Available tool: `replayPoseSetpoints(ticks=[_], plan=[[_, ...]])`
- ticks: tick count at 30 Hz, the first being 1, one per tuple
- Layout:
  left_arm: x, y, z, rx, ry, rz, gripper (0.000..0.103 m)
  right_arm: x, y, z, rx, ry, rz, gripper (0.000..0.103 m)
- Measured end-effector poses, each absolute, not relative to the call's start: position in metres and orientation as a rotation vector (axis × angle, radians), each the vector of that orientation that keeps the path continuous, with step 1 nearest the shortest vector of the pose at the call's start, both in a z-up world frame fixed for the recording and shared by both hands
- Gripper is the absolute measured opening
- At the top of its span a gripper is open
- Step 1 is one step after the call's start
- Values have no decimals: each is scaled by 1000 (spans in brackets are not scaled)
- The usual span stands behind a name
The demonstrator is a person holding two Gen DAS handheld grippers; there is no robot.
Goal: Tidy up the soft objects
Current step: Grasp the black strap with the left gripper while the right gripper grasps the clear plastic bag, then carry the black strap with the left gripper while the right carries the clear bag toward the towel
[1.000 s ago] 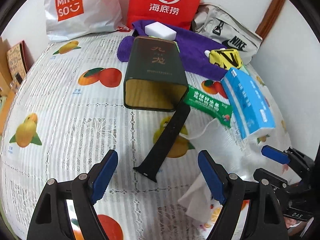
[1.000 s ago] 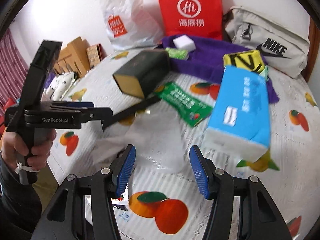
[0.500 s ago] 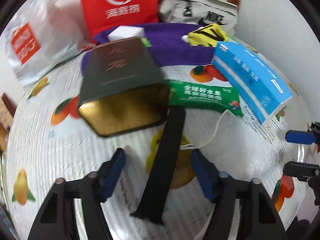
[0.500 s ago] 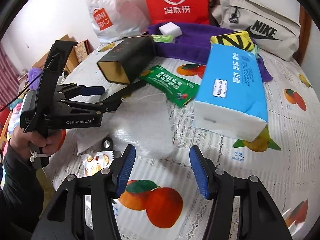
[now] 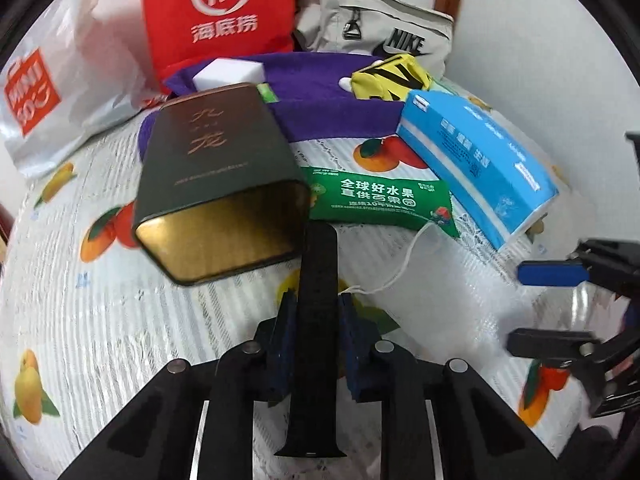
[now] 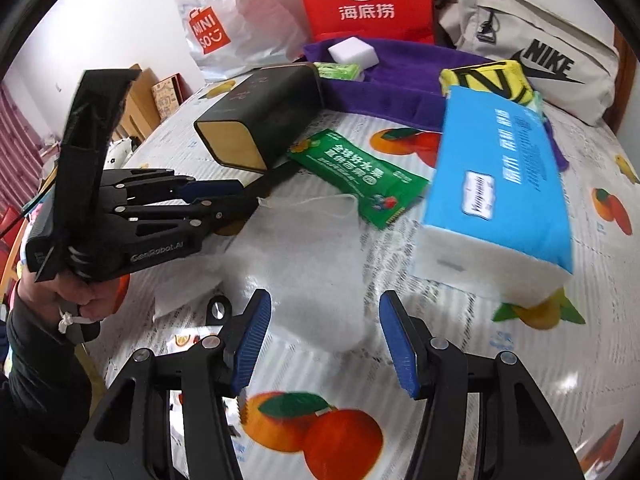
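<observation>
The left gripper (image 5: 313, 334) is clamped on the flat black rubber strap (image 5: 316, 280): both fingers press its long edges. The strap lies on the fruit-print table (image 5: 100, 320), its far end just beside the open mouth of the dark green rectangular tin (image 5: 216, 184). The right gripper (image 6: 325, 338) hovers with its 2 blue fingers (image 6: 250, 340) apart, over a white face mask (image 6: 316, 256) lying on the table beside the blue tissue pack (image 6: 500, 184)

One tin (image 5: 216, 184), one tissue pack (image 5: 476, 160), three bags (image 5: 216, 12).
</observation>
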State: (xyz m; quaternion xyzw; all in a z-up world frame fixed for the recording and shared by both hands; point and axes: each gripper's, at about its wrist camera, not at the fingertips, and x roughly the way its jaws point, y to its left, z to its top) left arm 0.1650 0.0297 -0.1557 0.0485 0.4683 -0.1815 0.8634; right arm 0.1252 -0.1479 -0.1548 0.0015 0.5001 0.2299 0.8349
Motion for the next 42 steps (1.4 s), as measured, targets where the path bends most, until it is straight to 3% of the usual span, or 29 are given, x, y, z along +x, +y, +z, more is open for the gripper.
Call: replayPoseSetpoints(ticks=[4,10,14,16,18,19,30,42], plan=[[157,41,-148,75,963,-373,20,131,-135,-160,-7,1080,499,60],[149,55,-145,40,966,-371,20,139,-123,-165,-8,1075,504,70],[146,62,-145,29,967,-351,20,142,-115,-167,-33,1060,500,71],[144,65,-146,33,973,-329,20,141,-112,-166,-67,1048,494,58],[145,68,-150,33,985,-316,20,139,-111,-166,-86,1042,498,19],[145,69,-152,27,991,-315,20,139,-112,-166,-81,1045,506,11],[138,67,-153,28,982,-255,20,103,-139,-134,-62,957,538,8],[128,69,-157,-31,962,-190,21,70,-193,-148,-25,990,453,8]])
